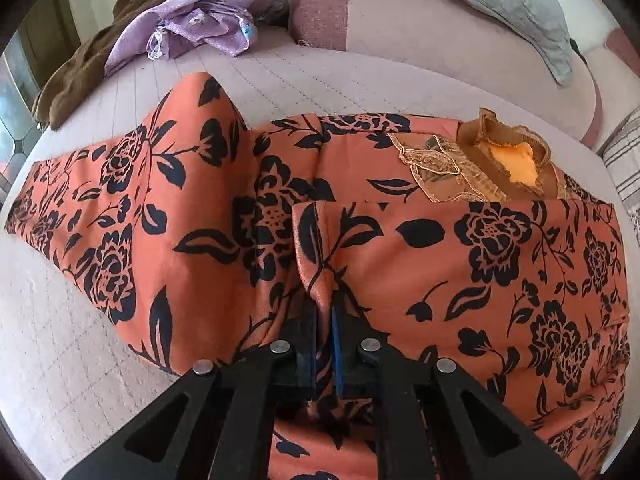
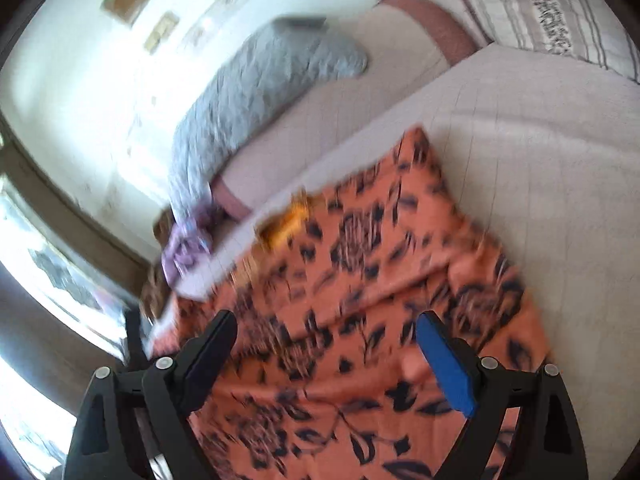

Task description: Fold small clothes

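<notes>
An orange garment with black flowers [image 1: 500, 264] lies spread on the pale quilted bed, its brown lace collar with orange lining [image 1: 508, 160] at the far right. My left gripper [image 1: 323, 304] is shut on a fold of its fabric and lifts that edge. In the blurred right wrist view the same garment [image 2: 360, 280] lies below my right gripper [image 2: 326, 332], which is open and empty above the cloth, its blue pad [image 2: 444, 364] showing.
A purple flowered garment [image 1: 200, 20] and a brown cloth [image 1: 80, 64] lie at the bed's far left. A grey quilted blanket [image 1: 500, 8] hangs over the pink backrest [image 1: 400, 24]. A striped pillow [image 1: 624, 164] sits at the right. The bed's edge and a window [image 2: 52, 272] are left.
</notes>
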### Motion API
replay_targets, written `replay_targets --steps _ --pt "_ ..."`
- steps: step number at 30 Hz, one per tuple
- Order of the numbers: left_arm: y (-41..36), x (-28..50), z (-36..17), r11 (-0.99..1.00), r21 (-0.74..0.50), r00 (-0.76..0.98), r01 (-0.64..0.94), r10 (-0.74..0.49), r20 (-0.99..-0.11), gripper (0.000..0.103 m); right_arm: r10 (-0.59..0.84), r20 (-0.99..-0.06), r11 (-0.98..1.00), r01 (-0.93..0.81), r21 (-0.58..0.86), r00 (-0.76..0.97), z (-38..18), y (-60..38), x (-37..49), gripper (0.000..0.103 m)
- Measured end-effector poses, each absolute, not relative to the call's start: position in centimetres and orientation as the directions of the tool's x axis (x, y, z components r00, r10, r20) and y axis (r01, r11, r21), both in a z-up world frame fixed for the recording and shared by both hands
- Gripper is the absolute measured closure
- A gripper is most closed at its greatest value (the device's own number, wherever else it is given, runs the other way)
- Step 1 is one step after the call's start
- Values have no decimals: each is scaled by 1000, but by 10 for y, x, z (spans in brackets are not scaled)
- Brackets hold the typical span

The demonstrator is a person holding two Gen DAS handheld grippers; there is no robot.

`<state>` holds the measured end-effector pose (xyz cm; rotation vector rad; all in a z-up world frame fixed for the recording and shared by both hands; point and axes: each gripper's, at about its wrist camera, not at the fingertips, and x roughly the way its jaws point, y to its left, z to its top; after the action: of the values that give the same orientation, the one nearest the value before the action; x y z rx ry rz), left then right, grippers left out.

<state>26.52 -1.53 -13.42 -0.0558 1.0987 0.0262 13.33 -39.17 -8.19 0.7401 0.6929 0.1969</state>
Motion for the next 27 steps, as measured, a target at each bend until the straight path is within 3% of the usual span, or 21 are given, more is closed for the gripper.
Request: replay_targets --steps 6,10,12,15,16,19,22,25,26,27 --pt "-19 264 -136 998 -38 457 -48 -12 -889 96 548 -463 606 51 794 697 -79 -426 226 9" --pt "-15 264 -135 999 -35 454 -41 -12 -891 95 531 -588 591 230 773 611 -136 -453 290 12" --pt "-14 264 -136 998 -41 457 -37 -19 -889 95 573 -519 466 269 843 634 -143 -465 292 10" --pt "-15 263 -138 999 -29 467 -27 -13 -884 94 609 -419 440 153 885 674 -111 -462 300 10" --pt "-15 263 -138 999 -27 470 -28 -11 -883 94 598 -423 472 127 872 680 -105 -461 309 10" --pt "-12 262 -139 998 -53 465 -27 -35 -884 94 550 -568 529 270 804 613 -138 -470 336 11" --pt "2 261 -136 990 -139 470 -18 -114 -875 93 512 -505 457 278 845 695 -130 -480 325 11" --pt "18 247 -120 977 -209 509 -30 -165 -845 85 476 -521 576 197 794 708 -93 -454 289 11" --pt "30 235 -110 960 -279 543 -34 -217 -811 76 492 -510 611 137 779 706 -81 -436 265 11" --pt "42 224 -102 940 -337 568 -43 -255 -783 57 502 -520 647 98 756 691 -76 -420 249 11"
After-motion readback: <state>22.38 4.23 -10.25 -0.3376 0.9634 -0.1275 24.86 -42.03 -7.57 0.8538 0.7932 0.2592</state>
